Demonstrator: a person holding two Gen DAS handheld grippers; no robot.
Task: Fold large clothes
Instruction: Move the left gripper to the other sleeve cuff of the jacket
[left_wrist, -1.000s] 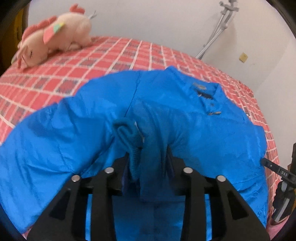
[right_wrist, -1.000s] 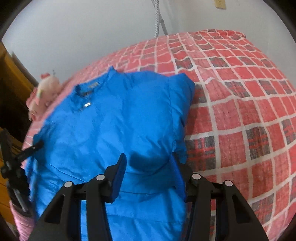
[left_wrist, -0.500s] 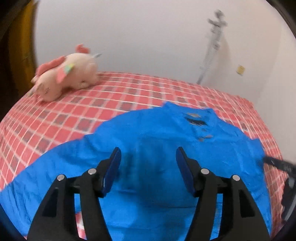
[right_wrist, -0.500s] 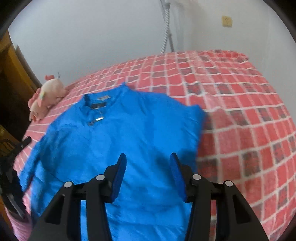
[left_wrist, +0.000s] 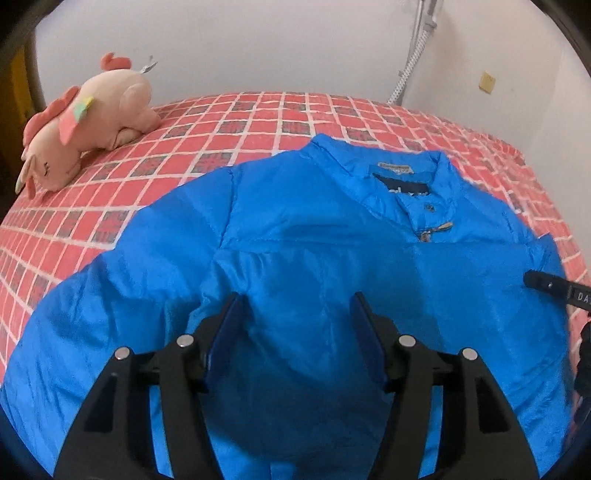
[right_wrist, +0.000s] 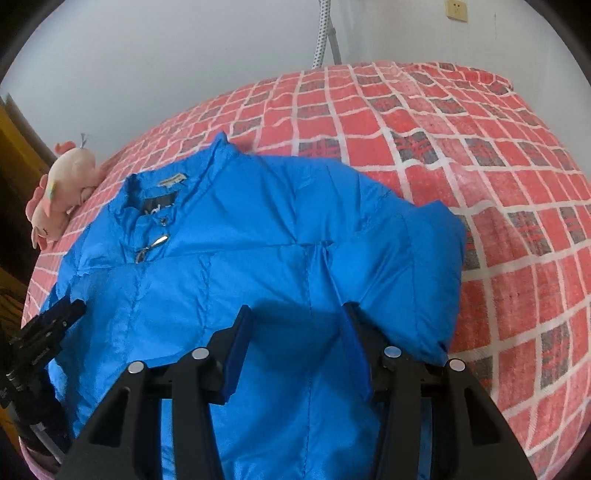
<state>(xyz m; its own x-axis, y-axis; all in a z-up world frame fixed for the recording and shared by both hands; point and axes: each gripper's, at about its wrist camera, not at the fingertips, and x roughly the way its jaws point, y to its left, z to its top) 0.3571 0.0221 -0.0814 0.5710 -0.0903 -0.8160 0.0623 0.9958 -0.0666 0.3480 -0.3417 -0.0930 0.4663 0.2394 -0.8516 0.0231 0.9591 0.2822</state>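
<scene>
Blue jacket (left_wrist: 332, 258) flat beneath both pairs of spread, empty fingers (left_wrist: 225, 332).

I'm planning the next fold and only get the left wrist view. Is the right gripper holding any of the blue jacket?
Observer: No. The right gripper is open, its jaws apart above the blue jacket, with nothing pinched between them.
Operator: How does the jacket's side next to that gripper lie?
Observer: The sleeve there looks folded in against the body, not spread out.
Operator: Is there bed beyond it?
Observer: Yes, the plaid sheet shows well past that edge of the jacket.
</scene>
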